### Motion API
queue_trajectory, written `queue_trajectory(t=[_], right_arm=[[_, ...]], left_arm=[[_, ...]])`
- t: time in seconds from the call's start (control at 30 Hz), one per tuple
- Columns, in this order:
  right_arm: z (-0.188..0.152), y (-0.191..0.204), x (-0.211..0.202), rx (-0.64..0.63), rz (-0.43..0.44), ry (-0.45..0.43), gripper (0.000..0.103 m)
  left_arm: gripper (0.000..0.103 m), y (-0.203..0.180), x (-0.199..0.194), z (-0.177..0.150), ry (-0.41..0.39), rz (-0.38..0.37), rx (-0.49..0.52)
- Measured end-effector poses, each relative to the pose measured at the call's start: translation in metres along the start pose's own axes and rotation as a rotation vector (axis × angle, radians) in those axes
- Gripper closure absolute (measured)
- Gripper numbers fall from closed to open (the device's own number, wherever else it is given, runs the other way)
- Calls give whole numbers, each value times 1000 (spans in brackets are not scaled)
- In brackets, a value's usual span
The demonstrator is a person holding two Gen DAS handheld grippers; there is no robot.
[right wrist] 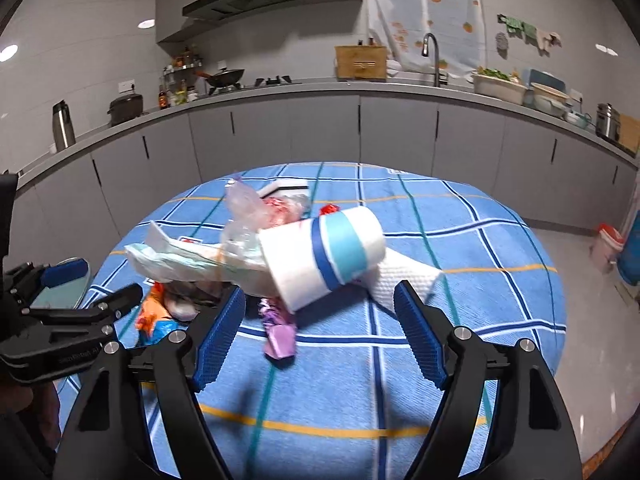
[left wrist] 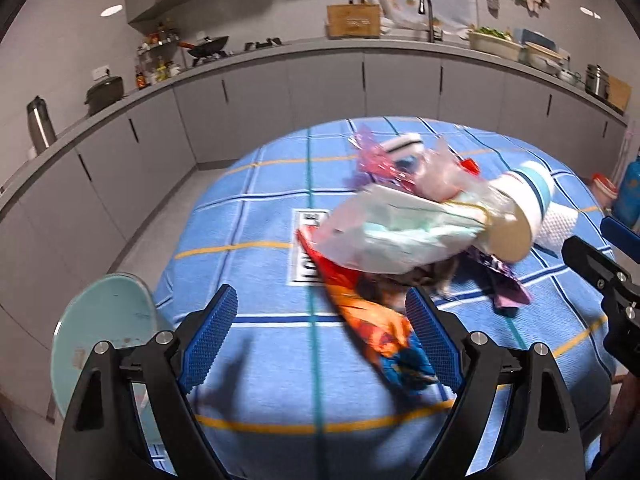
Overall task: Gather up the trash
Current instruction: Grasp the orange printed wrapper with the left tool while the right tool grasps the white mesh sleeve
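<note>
A heap of trash lies on the blue checked tablecloth (left wrist: 256, 360). On top rests a tipped white paper cup with blue bands (left wrist: 524, 216) (right wrist: 332, 256), against a pale crumpled plastic bag (left wrist: 392, 236) (right wrist: 188, 260). An orange and red snack wrapper (left wrist: 360, 312) (right wrist: 154, 312) sticks out toward me. A purple wrapper (left wrist: 508, 284) (right wrist: 278, 332) and a white paper towel (left wrist: 558, 224) (right wrist: 400, 280) lie beside the cup. My left gripper (left wrist: 320, 294) is open just short of the orange wrapper. My right gripper (right wrist: 320, 294) is open before the cup and the purple wrapper, and holds nothing.
A round pale-green glass disc (left wrist: 104, 320) stands off the table's left edge. Grey cabinets and a long counter (right wrist: 360, 92) with pots and a sink run behind. A red-lidded container (right wrist: 608, 240) sits on the floor at right. Each gripper shows in the other's view.
</note>
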State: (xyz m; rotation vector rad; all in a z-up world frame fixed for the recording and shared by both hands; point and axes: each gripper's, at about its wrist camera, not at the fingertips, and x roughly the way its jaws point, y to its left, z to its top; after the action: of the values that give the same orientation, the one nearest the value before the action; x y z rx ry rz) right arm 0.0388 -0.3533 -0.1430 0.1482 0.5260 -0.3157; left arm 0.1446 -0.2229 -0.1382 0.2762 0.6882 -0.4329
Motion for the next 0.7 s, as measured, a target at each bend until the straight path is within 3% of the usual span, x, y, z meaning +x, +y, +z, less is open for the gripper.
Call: queue_trajectory(t=[0.27, 0.5, 0.6, 0.7], right_arm=[[-4, -26, 3, 34, -76, 7, 26], [4, -64, 27, 77, -178, 41, 26], [7, -73, 39, 86, -177, 65, 26], [12, -77, 51, 76, -158, 92, 26]], left_arm=[[20, -12, 25, -8, 71, -31, 25], [54, -3, 33, -12, 114, -66, 23], [69, 0, 32, -13, 119, -73, 20], [77, 1, 32, -13, 117, -70, 25]])
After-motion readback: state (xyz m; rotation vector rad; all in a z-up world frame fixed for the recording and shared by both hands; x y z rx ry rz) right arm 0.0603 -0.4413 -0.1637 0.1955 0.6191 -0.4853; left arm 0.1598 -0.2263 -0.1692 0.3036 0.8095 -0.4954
